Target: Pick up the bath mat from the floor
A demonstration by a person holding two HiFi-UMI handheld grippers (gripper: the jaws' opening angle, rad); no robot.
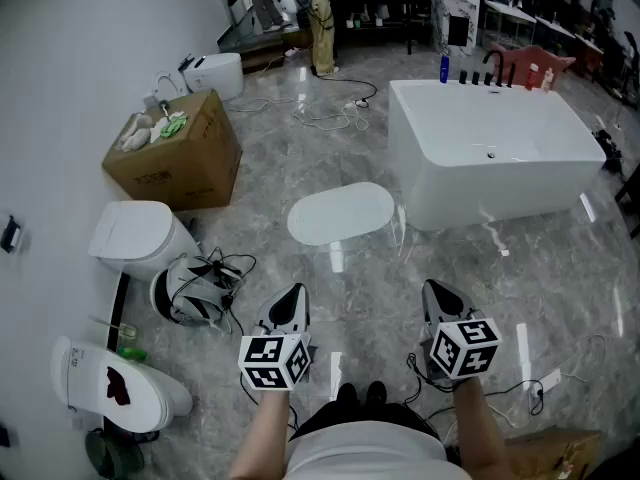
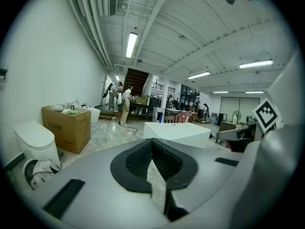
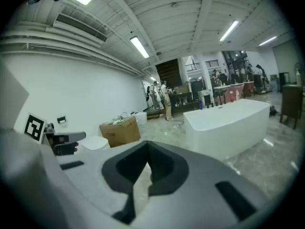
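Observation:
The bath mat (image 1: 340, 214) is a pale oval lying flat on the grey marble floor, just left of the bathtub and ahead of my feet. My left gripper (image 1: 291, 306) is held low at the bottom of the head view, well short of the mat, its jaws shut with nothing in them. My right gripper (image 1: 438, 299) is level with it on the right, also shut and empty. In the left gripper view the left gripper (image 2: 152, 147) points level into the room; in the right gripper view the right gripper (image 3: 147, 159) does the same. The mat is hidden in both gripper views.
A white bathtub (image 1: 500, 148) stands right of the mat. A cardboard box (image 1: 180, 156) and a toilet (image 1: 140, 236) sit along the left wall, with a bundle of cables (image 1: 197, 288) and another toilet (image 1: 112, 388) nearer me. Cords (image 1: 330, 116) trail on the far floor; people (image 1: 322, 18) stand beyond.

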